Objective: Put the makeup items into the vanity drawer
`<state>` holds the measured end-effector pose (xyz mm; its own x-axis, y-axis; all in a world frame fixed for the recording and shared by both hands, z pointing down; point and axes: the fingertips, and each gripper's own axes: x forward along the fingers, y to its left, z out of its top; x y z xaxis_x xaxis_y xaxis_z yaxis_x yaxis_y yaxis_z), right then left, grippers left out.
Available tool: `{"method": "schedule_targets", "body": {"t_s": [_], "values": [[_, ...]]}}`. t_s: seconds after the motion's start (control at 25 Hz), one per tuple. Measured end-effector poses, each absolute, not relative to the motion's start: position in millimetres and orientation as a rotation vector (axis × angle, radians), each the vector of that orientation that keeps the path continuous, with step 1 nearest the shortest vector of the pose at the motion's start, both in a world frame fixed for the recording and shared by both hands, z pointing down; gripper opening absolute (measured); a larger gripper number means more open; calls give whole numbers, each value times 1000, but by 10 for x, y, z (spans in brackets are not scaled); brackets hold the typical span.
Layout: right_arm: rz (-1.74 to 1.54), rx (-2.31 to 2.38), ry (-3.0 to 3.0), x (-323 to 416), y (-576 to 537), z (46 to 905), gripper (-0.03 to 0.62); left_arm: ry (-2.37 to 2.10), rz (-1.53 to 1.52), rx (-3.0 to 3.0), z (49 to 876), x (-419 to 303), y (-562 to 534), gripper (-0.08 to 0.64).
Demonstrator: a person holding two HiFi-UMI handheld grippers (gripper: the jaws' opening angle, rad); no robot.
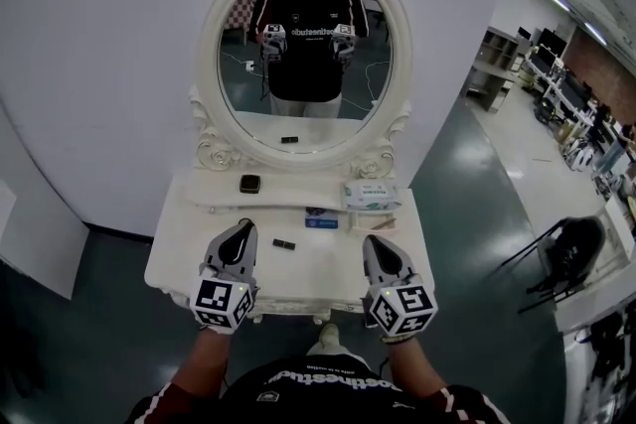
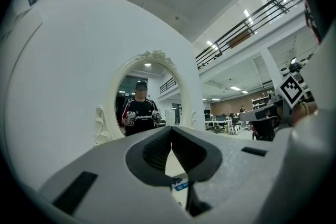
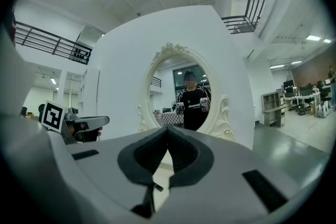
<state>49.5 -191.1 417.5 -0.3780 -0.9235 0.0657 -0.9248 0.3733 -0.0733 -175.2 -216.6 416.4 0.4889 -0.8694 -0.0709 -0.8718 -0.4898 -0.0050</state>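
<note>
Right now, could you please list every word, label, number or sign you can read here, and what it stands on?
Shirt print in the mirror: white lettering, too blurred to read.
Wipes pack: print too small.
Blue card: print too small.
Left gripper and right gripper cubes: square markers, no words.

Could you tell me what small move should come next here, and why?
Probably lower the right gripper toward the vanity's front to open the drawer: no open drawer shows, it and the left gripper are shut and empty, and the compact lies on top.
</note>
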Motion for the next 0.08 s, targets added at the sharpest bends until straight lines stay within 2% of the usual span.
{"method": "schedule_targets", "body": {"t_s": [0.08], "values": [[160,1743,-2591,494,-1903,4189,0,1568,91,-2677,4174,-1758,-2160,6]]}}
